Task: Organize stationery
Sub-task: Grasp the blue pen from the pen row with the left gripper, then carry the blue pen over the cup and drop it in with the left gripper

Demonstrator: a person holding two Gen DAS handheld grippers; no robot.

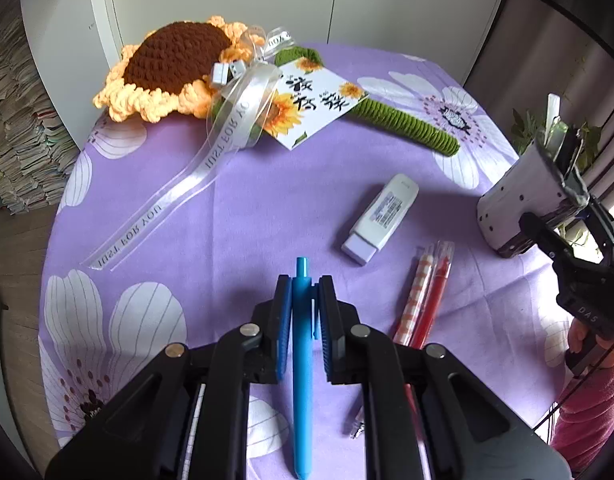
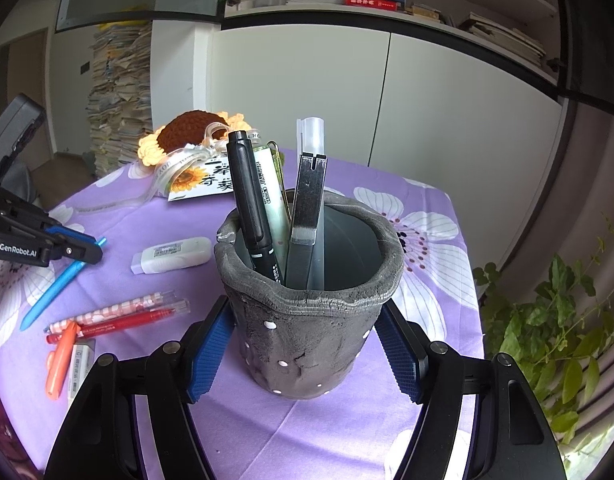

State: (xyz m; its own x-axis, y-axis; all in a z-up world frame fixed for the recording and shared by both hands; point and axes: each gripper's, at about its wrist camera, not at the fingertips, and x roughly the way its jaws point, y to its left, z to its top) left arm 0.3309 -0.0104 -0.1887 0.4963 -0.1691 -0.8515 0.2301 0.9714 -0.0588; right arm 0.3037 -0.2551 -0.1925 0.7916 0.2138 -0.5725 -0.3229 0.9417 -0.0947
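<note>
The left gripper has its fingers clamped on the blue pen just above the worktop. The right gripper grips the grey pen holder (already crowded), so the pen may snag on entry or pivot loose.
</note>
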